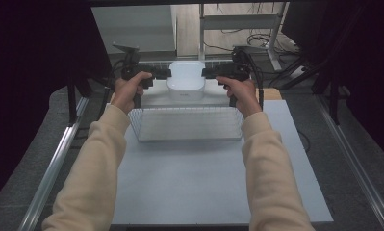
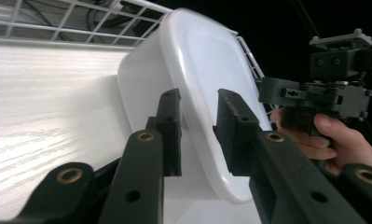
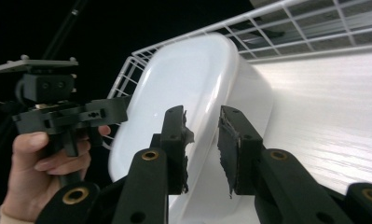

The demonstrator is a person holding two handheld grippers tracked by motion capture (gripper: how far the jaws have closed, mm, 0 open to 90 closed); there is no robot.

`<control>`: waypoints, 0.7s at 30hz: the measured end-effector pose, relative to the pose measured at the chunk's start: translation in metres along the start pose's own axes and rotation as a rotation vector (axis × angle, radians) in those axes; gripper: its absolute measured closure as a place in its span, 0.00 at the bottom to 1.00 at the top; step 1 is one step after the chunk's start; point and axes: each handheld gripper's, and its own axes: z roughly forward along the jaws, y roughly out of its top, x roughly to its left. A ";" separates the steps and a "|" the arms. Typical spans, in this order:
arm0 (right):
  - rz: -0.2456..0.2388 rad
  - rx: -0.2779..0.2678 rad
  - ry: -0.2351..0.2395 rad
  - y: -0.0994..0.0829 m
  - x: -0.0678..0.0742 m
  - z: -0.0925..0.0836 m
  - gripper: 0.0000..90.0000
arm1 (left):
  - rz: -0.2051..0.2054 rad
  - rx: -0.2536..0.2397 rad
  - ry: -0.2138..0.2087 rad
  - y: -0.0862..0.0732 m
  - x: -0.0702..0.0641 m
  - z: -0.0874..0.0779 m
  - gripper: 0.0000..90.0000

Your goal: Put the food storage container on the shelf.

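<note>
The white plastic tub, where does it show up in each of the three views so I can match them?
High view: the white tub sits top centre, beyond the wire basket, between both tongs.
Left gripper view: the tub fills the centre, its rim running between the black jaws.
Right gripper view: the tub is centre, its rim again between the jaws.
Shared landmark: the white wire grid behind the tub, also seen at.

A lab or test room: a white table (image 1: 218, 192) on a metal frame (image 1: 55, 163), black curtains (image 1: 35, 57) on both sides, loose cables (image 1: 257, 38) on the floor, a steel stand (image 1: 276, 53) behind.
</note>
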 end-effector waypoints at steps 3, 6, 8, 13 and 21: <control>0.014 -0.006 0.006 -0.001 -0.003 0.001 0.80 | -0.015 -0.013 -0.022 -0.001 0.003 0.000 0.78; 0.016 -0.008 0.013 -0.001 -0.004 0.001 0.80 | -0.015 -0.020 -0.028 -0.002 0.004 0.000 0.78; 0.012 -0.013 0.013 -0.001 -0.004 0.001 0.80 | -0.008 -0.022 -0.027 -0.003 0.004 0.000 0.78; -0.004 -0.031 0.017 0.000 -0.004 0.000 0.72 | 0.028 -0.026 -0.034 -0.004 0.001 -0.003 0.73; -0.167 -0.102 -0.035 -0.006 0.011 -0.028 0.51 | 0.155 -0.081 0.030 -0.013 -0.023 -0.026 0.43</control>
